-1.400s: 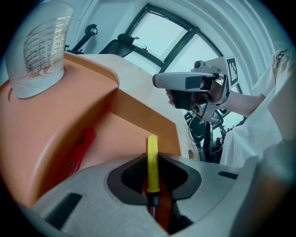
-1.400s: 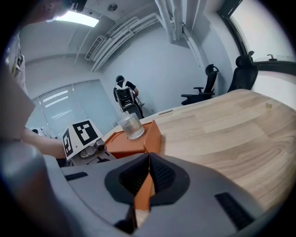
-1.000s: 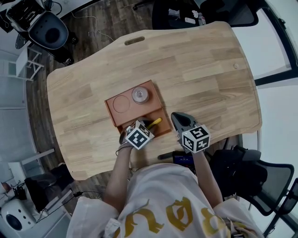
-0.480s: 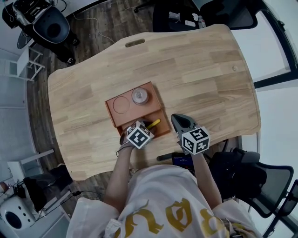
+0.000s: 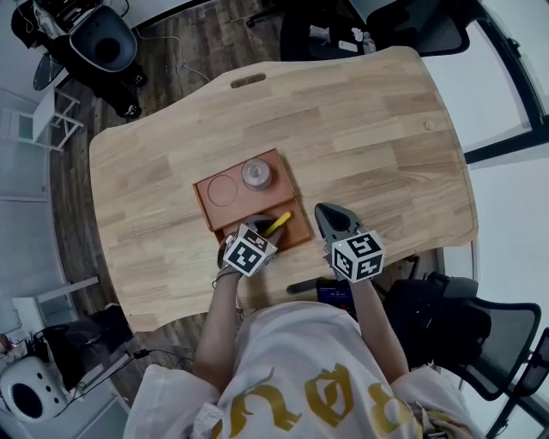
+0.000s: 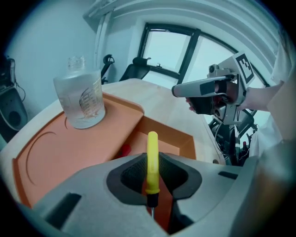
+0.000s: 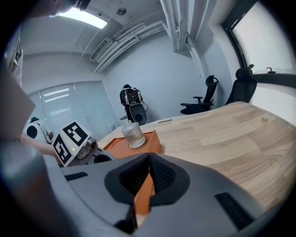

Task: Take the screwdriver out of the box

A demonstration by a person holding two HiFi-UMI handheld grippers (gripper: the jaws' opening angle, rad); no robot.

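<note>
Head view: a person in a white shirt (image 5: 283, 369) with yellow print works over a wooden table (image 5: 369, 129), a gripper in each hand, at an orange box (image 5: 203, 199) lying near the table's front edge. A clear bottle (image 5: 257, 174) stands upright on the box's raised far half, beside a round recess. The screwdriver (image 6: 152, 143) is in the open compartment on the side nearest the person. It is tilted, its yellow handle pointing up and away over the compartment and its thin shaft running back towards the camera on the left gripper (image 6: 151, 158).

Left gripper view shows that gripper angled down into the compartment, its jaws having just been closing. The ribbed pads (image 6: 134, 173) now clasp the lower end of the handle from both sides. Whether the screwdriver's tip rests on the box floor cannot be told. A small red thing (image 6: 126, 149) lies in the same compartment, to the left of the handle.

The right gripper (image 7: 149, 156) hangs just beside the box's near right corner, apart from the left one. Right gripper view shows its fingertips pressed together with nothing caught between them. The box's orange edge shows through the gap below the tips. Office chairs (image 5: 343, 26) stand beyond the far side of the table.
</note>
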